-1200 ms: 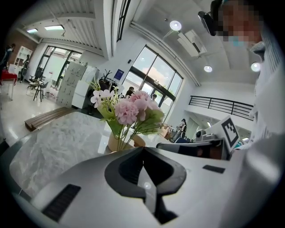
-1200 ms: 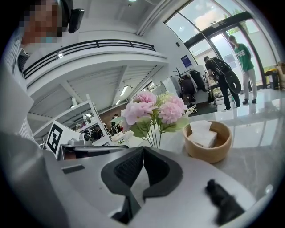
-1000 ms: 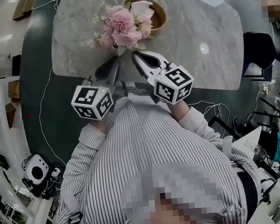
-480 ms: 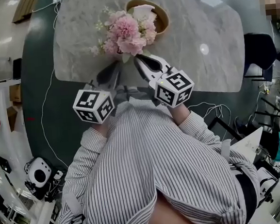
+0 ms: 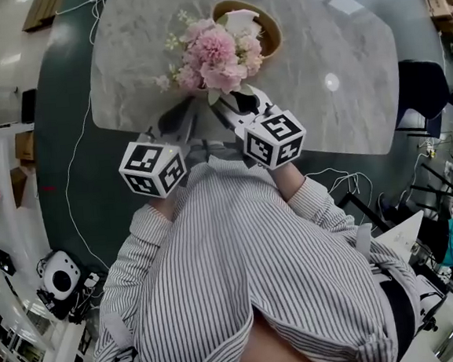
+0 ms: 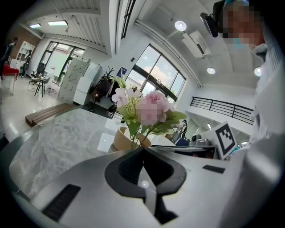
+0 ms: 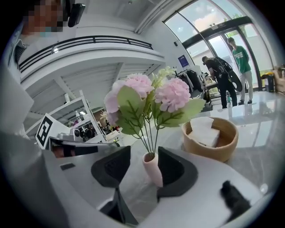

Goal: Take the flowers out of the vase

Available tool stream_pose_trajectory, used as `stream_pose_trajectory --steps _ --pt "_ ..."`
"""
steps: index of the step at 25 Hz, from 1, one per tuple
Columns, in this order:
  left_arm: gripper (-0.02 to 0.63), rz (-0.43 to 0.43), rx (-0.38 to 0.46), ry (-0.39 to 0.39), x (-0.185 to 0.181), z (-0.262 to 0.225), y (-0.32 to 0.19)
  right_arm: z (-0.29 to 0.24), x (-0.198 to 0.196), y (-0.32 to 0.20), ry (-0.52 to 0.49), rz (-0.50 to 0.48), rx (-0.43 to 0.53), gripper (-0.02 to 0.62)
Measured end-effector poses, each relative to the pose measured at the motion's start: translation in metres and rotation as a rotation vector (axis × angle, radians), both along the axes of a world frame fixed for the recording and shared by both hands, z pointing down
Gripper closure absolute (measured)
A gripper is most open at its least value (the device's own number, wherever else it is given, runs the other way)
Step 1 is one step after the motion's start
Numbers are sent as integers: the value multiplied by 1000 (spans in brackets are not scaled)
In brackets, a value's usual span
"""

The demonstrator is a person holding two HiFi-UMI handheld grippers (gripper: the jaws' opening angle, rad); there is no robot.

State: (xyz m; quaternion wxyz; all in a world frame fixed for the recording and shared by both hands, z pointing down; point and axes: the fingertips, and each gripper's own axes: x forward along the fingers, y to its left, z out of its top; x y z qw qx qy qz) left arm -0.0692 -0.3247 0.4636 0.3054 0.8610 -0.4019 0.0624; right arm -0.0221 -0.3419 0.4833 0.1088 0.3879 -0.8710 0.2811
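Okay, right gripper (image 7: 144, 152) first: my jaws there stand wide apart and have just been opening, with no grip on anything. The small pink vase (image 7: 154, 173) stands on the marble table (image 7: 262, 151) right between them. It sits nearer the right-hand pad (image 7: 173, 171) than the left one, and I can't tell whether it touches that pad. The flowers (image 7: 149, 95), pink heads with green leaves, are in the vase, stems rising straight above the gap between the jaws. Past the right jaw and off to its right sits a wooden bowl (image 7: 222, 150) with white folded paper (image 7: 202, 130) inside.

Left gripper (image 6: 142, 149): jaws fully together, tips meeting, nothing held. In its view the flowers rise just beyond the closed tips, a little to their left, with the bowl behind the stems.

From the head view, both grippers point at the base of the bouquet from the near table edge. They lie side by side, the left gripper's tips just beside the right gripper's left jaw.
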Motion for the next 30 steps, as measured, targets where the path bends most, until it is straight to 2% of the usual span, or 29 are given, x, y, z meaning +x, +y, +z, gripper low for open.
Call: stream_pose_trajectory --steps 10,15,26,28,30 --pt "594 -14 -24 1 -5 6 -4 17 -8 -17 20 -10 -19 380" --pt "594 8 -41 7 2 10 -4 20 -12 -22 18 -21 -18 380" --pt "594 -4 -62 12 0 15 -3 29 -20 -28 55 -65 33 380" --pt "594 -8 -65 16 0 16 -4 28 -21 -29 52 -72 44 388" --pt "594 -10 -65 16 -1 16 -5 26 -23 -30 51 -85 58 431"
